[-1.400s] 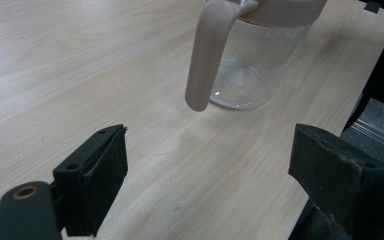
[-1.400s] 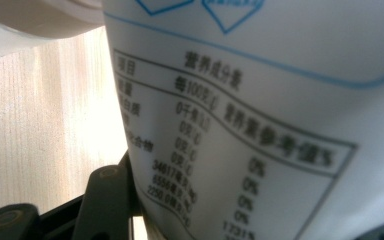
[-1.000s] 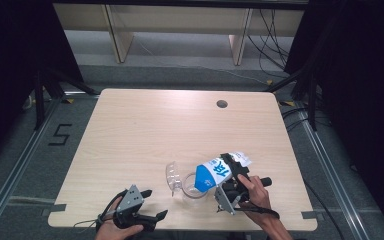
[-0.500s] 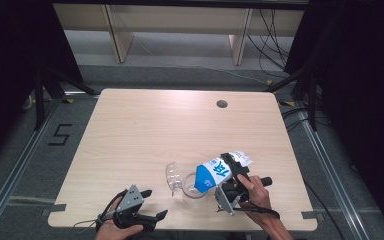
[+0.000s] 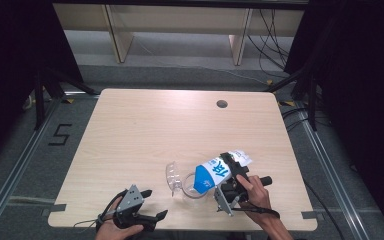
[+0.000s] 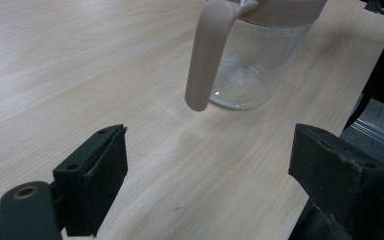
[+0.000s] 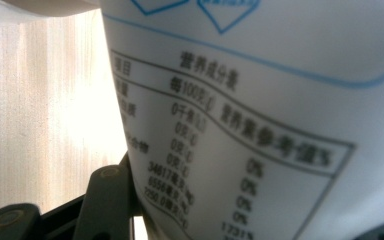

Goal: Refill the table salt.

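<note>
A clear glass jug (image 5: 187,189) with a beige handle (image 6: 206,55) stands near the table's front edge. A white pouch with blue print (image 5: 214,174) lies tilted, its blue end over the jug's mouth. My right gripper (image 5: 230,170) is shut on the pouch, a hand behind it. In the right gripper view the pouch's printed table (image 7: 260,150) is very close, and one black finger (image 7: 107,200) presses its left side. My left gripper (image 5: 155,203) rests at the front left, open and holding nothing. Its jaws stand wide apart in the left gripper view, facing the jug's glass body (image 6: 250,75).
The light wooden table (image 5: 145,135) has a round cable hole (image 5: 222,104) at the back right. Its front edge lies just under both hands. Dark floor with metal rails surrounds the table, and shelving legs stand behind it.
</note>
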### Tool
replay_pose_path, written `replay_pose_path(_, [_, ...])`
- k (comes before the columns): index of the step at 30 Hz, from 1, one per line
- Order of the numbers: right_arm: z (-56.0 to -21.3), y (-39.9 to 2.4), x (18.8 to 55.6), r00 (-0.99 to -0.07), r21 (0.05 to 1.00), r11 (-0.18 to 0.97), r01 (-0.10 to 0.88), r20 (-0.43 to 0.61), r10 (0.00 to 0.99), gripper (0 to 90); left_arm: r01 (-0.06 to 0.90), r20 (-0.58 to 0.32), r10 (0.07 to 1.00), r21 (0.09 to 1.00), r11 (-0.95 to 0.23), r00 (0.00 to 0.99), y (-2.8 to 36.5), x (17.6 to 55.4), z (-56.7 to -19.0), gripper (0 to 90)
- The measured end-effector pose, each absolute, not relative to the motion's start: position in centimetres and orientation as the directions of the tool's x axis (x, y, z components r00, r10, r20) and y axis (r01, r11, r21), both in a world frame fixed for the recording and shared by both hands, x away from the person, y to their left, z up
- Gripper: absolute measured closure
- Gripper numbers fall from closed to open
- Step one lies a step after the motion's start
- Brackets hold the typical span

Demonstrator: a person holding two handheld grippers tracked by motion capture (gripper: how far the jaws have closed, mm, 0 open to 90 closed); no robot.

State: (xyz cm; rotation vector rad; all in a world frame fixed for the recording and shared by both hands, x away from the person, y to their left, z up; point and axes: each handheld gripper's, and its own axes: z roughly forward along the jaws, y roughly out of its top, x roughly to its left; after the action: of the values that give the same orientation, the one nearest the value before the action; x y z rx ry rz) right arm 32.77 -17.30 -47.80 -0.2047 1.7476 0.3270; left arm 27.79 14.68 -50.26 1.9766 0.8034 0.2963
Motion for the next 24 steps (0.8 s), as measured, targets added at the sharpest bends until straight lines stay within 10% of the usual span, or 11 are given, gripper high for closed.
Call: replay_pose_path(24, [-47.91,-17.17,32.80,-0.166,0.067,0.939,-0.337,-0.986,0.010,48.2,0.421,-0.138,0.648,0.854,-0.306,0.749,14.48,27.72,-50.32,15.0])
